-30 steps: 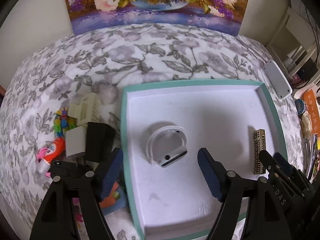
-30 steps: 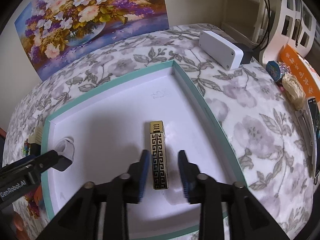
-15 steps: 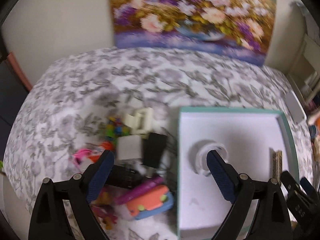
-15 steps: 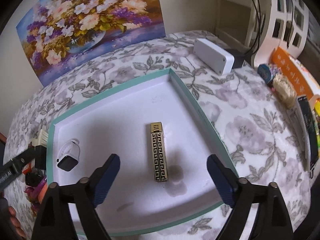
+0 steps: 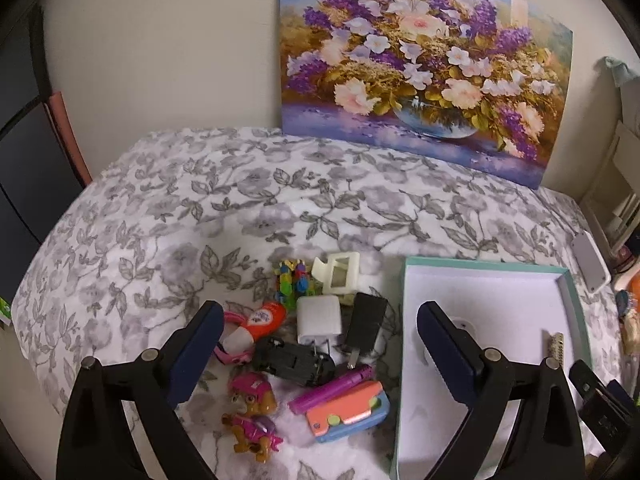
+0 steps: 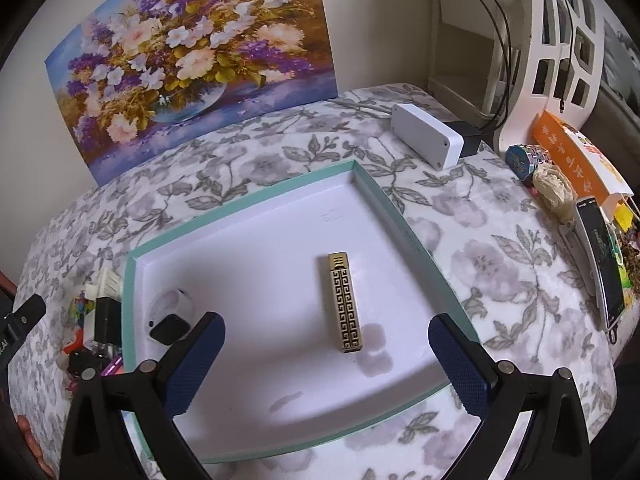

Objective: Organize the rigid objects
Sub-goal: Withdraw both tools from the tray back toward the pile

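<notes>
Tray (image 6: 240,208) on bed (image 6: 480,272). Lighter (image 6: 346,302) and watch (image 6: 170,316) inside tray. Toy pile (image 5: 304,344) left of tray. Painting (image 6: 192,60) behind.

flower painting (image 5: 424,80), floral cloth (image 5: 240,208), phone (image 6: 602,264)

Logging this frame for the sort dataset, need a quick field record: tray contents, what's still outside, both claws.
tray: teal-rimmed white tray on floral cloth
in tray: gold patterned lighter; white smartwatch at its left side
outside tray: white charger, black toy car, pup figure, purple pen, orange-blue case
left claw: open, empty, over the pile; jaws have just been opening
right claw: open, empty, lighter lies free between the fingers; jaws have just been opening
</notes>
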A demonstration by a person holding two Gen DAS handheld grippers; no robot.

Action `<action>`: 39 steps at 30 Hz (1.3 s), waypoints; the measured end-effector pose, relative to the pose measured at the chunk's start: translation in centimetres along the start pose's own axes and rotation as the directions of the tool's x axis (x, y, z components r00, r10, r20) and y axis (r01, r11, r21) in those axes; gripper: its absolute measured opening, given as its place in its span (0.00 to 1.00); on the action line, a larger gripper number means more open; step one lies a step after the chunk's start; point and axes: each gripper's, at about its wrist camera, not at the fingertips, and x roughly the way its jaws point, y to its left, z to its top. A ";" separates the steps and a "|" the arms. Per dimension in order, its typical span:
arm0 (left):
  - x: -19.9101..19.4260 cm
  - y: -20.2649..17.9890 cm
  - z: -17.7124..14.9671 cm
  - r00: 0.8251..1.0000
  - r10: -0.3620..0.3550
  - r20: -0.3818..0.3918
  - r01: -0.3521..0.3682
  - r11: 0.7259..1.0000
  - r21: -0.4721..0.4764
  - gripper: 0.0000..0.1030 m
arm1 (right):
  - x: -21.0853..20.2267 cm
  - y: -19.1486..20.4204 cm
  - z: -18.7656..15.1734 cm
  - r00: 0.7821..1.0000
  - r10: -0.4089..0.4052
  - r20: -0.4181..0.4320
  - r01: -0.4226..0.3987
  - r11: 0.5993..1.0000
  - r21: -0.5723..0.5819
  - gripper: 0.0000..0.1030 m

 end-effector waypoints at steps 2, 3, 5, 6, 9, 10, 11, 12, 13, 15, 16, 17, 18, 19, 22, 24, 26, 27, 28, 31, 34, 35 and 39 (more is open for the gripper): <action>-0.5 0.3 0.0 1.000 -0.021 -0.007 0.021 1.000 -0.011 0.95 | -0.3 0.3 0.0 0.999 -0.032 -0.002 0.032 0.999 -0.002 1.00; -0.8 0.5 0.1 1.000 -0.027 -0.004 0.027 1.000 -0.016 0.95 | -0.5 0.6 0.0 0.999 -0.043 0.002 0.043 0.999 -0.012 1.00; -1.6 0.6 0.1 1.000 -0.027 0.008 0.027 1.000 -0.017 0.95 | -1.0 0.9 -0.2 0.999 -0.027 0.018 0.027 0.999 -0.020 1.00; -1.9 0.6 0.1 1.000 -0.019 0.012 0.019 1.000 -0.017 0.95 | -1.2 1.1 -0.2 1.000 -0.021 0.022 0.021 0.999 -0.024 1.00; -2.8 1.0 0.2 1.000 0.022 0.012 -0.022 1.000 -0.020 0.95 | -2.2 2.0 -0.2 0.998 -0.024 0.055 0.026 0.999 -0.037 1.00; -3.1 1.2 0.2 0.999 0.032 0.015 -0.031 0.999 -0.019 0.95 | -2.7 2.4 -0.2 0.998 -0.019 0.068 0.022 0.999 -0.042 1.00; -3.3 1.4 0.2 0.999 0.035 0.021 -0.034 0.999 -0.018 0.95 | -3.1 2.6 -0.2 0.997 -0.011 0.078 0.015 0.999 -0.045 1.00; -3.6 1.7 0.3 0.999 0.038 0.028 -0.037 0.999 -0.014 0.95 | -3.6 3.1 -0.2 0.996 0.006 0.091 -0.002 0.999 -0.050 1.00; -3.9 2.0 0.3 0.998 0.046 0.033 -0.045 0.999 -0.014 0.95 | -4.1 3.6 -0.2 0.995 0.021 0.101 -0.015 0.998 -0.058 1.00; -4.3 2.7 0.3 0.996 0.083 0.034 -0.083 0.996 -0.024 0.95 | -4.9 4.5 -0.2 0.992 0.037 0.121 -0.028 0.997 -0.079 1.00; -4.4 3.2 0.4 0.995 0.095 0.034 -0.094 0.995 -0.031 0.95 | -5.3 5.1 -0.3 0.991 0.045 0.127 -0.034 0.995 -0.090 1.00; -4.5 3.7 0.3 0.995 0.096 0.034 -0.095 0.995 -0.039 0.95 | -5.5 5.6 -0.3 0.990 0.052 0.129 -0.040 0.995 -0.096 1.00; -4.6 4.3 0.4 0.995 0.095 0.032 -0.093 0.994 -0.052 0.95 | -5.8 6.2 -0.4 0.990 0.061 0.127 -0.047 0.993 -0.104 1.00; -4.7 5.1 0.4 0.995 0.098 0.026 -0.096 0.993 -0.070 0.95 | -6.1 6.8 -0.6 0.990 0.068 0.126 -0.054 0.992 -0.112 1.00; -4.6 7.1 0.4 0.992 0.126 -0.005 -0.126 0.986 -0.114 0.95 | -6.4 8.5 -1.1 0.991 0.086 0.107 -0.068 0.985 -0.157 1.00; -4.2 8.2 0.3 0.988 0.150 -0.040 -0.154 0.980 -0.127 0.95 | -6.6 9.7 -1.5 0.990 0.104 0.096 -0.084 0.977 -0.198 1.00; -3.5 9.5 0.0 0.985 0.148 -0.091 -0.161 0.976 -0.146 0.95 | -6.5 10.7 -1.9 0.989 0.125 0.080 -0.104 0.968 -0.229 1.00; -3.2 10.0 -0.2 0.984 0.136 -0.114 -0.153 0.975 -0.160 0.95 | -6.3 11.2 -2.1 0.988 0.141 0.065 -0.122 0.963 -0.242 1.00; -2.7 10.6 -0.4 0.982 0.116 -0.146 -0.142 0.973 -0.180 0.95 | -6.0 11.7 -2.3 0.987 0.155 0.046 -0.139 0.958 -0.249 1.00; -1.2 11.8 -1.1 0.969 0.090 -0.232 -0.141 0.967 -0.213 0.95 | -4.9 12.8 -2.9 0.982 0.188 -0.020 -0.186 0.949 -0.256 1.00; 0.3 12.1 -2.0 0.950 0.086 -0.301 -0.154 0.966 -0.209 0.95 | -3.6 14.0 -3.9 0.971 0.218 -0.092 -0.235 0.937 -0.257 1.00; 0.7 12.2 -2.2 0.946 0.082 -0.315 -0.153 0.966 -0.209 0.95 | -3.1 14.5 -4.3 0.969 0.220 -0.115 -0.243 0.933 -0.265 1.00; 2.2 12.2 -3.0 0.928 0.051 -0.369 -0.137 0.968 -0.211 0.95 | -1.4 16.7 -6.0 0.962 0.198 -0.187 -0.250 0.913 -0.322 1.00</action>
